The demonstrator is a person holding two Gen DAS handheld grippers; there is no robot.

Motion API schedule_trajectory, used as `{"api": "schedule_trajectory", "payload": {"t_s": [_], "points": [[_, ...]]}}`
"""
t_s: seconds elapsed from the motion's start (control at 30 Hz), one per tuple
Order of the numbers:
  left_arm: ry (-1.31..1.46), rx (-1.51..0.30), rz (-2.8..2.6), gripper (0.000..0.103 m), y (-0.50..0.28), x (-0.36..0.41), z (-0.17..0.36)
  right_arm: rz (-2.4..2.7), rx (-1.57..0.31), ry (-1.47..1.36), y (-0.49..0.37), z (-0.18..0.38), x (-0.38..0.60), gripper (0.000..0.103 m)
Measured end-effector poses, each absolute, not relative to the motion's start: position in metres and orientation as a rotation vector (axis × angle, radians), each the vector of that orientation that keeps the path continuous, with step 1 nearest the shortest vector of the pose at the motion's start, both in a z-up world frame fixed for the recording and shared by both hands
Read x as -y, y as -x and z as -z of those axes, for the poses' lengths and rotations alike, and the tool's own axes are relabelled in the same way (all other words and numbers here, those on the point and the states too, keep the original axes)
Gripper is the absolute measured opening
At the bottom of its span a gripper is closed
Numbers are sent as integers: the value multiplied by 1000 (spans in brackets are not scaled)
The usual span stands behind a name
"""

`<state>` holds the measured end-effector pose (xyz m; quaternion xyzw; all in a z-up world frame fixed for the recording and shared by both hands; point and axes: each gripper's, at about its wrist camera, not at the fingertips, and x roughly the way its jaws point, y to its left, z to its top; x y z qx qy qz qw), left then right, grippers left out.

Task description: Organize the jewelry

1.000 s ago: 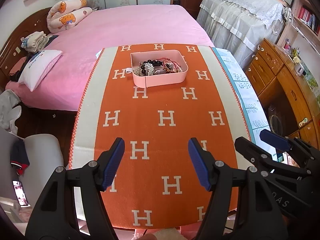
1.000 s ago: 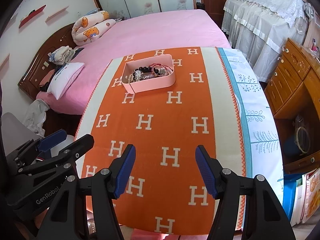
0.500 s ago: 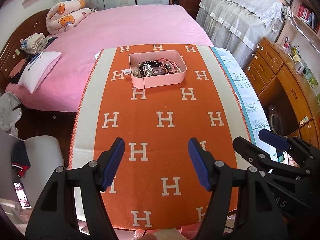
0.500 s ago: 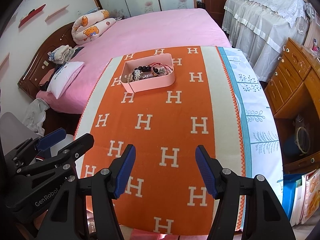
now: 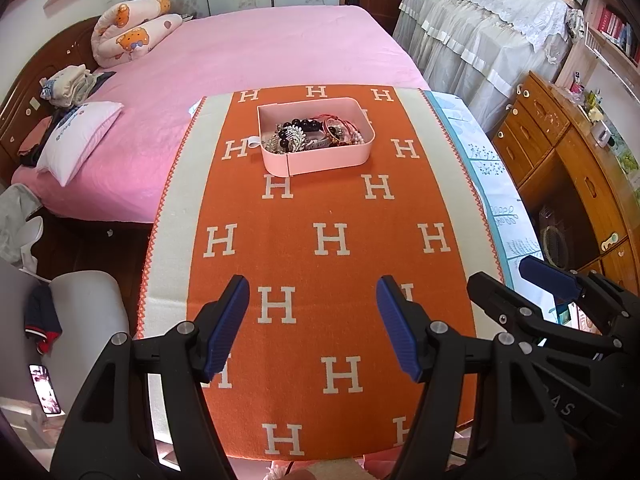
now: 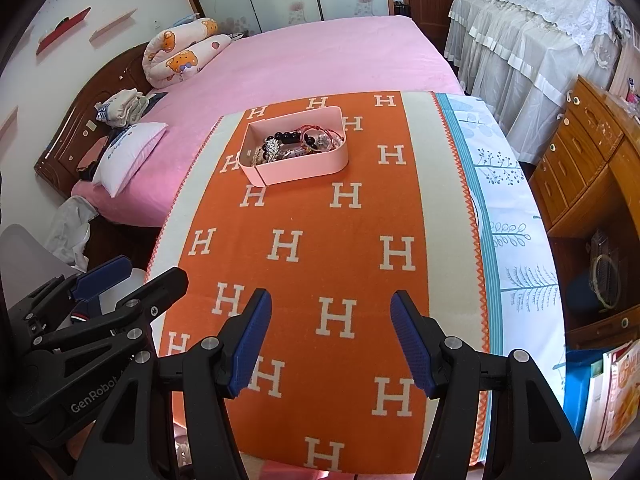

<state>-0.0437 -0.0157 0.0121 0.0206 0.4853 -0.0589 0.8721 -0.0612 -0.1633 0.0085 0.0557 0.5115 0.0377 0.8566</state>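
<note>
A pink rectangular box (image 5: 320,162) (image 6: 304,170) sits at the far end of an orange cloth (image 5: 332,216) (image 6: 320,216) with white H letters. Inside it lies a tangle of jewelry (image 5: 308,134) (image 6: 298,142): dark bead bracelets, a silver leaf brooch, red cords. My left gripper (image 5: 312,320) hangs open over the near end of the cloth, nothing between its blue pads. My right gripper (image 6: 330,332) is open too, also empty, beside the left one. Each shows in the other's view: right gripper (image 5: 516,280), left gripper (image 6: 140,270).
The cloth covers a table whose white leaf-print cover (image 6: 508,208) shows on the right. A pink bed (image 5: 248,64) with pillows lies behind it. Wooden drawers (image 5: 560,152) stand right, a grey chair (image 5: 80,320) at the left.
</note>
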Motion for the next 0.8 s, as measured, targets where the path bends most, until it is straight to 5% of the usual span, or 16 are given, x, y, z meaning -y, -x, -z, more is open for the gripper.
{"api": "schedule_trajectory", "payload": {"t_s": [0.8], "points": [[-43,-1041,123,63,27,11,-6,-81,-1082,-115,51,-7,164,63]]}}
